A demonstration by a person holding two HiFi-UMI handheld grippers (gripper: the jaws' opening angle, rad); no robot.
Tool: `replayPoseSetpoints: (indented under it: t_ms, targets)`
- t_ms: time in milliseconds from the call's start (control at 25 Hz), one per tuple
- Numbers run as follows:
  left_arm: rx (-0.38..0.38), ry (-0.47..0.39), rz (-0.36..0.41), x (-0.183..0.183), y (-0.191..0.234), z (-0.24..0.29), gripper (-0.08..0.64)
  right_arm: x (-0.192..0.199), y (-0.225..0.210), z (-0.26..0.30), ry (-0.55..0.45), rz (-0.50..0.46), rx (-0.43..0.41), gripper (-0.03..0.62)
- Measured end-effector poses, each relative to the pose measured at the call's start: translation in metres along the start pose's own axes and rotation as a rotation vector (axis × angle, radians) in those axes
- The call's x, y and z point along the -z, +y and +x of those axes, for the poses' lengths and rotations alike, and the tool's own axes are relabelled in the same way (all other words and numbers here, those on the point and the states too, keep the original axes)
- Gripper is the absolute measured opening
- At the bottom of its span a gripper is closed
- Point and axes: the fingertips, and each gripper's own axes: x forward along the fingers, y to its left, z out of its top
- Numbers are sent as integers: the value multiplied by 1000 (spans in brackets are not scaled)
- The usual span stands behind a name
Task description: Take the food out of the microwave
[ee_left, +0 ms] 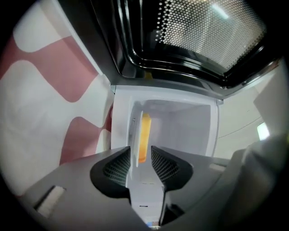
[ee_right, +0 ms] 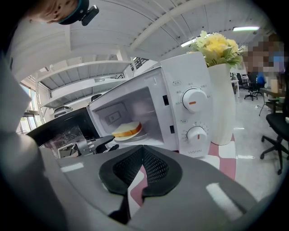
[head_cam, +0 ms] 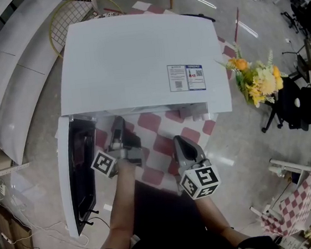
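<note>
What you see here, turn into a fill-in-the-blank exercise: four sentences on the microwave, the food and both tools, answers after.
1. The door of the microwave stands ___.
2. The bread lies on a plate ___ the microwave.
3. The jaws of the left tool stand ___, aimed into the cavity.
4. The jaws of the right tool are ___, with nothing between them.
Missing words: open; inside; apart; shut.

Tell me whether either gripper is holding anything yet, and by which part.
Nothing held: left gripper open, plate rim between its jaws, unclamped; right gripper shut, empty.
</note>
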Motion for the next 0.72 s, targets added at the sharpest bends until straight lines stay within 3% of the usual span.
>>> replayPoseSetpoints:
  t_ms: [720]
  targets:
    - [-64,-9,3,-2,0,20,137,3,-1,17,36,-13,-31,1]
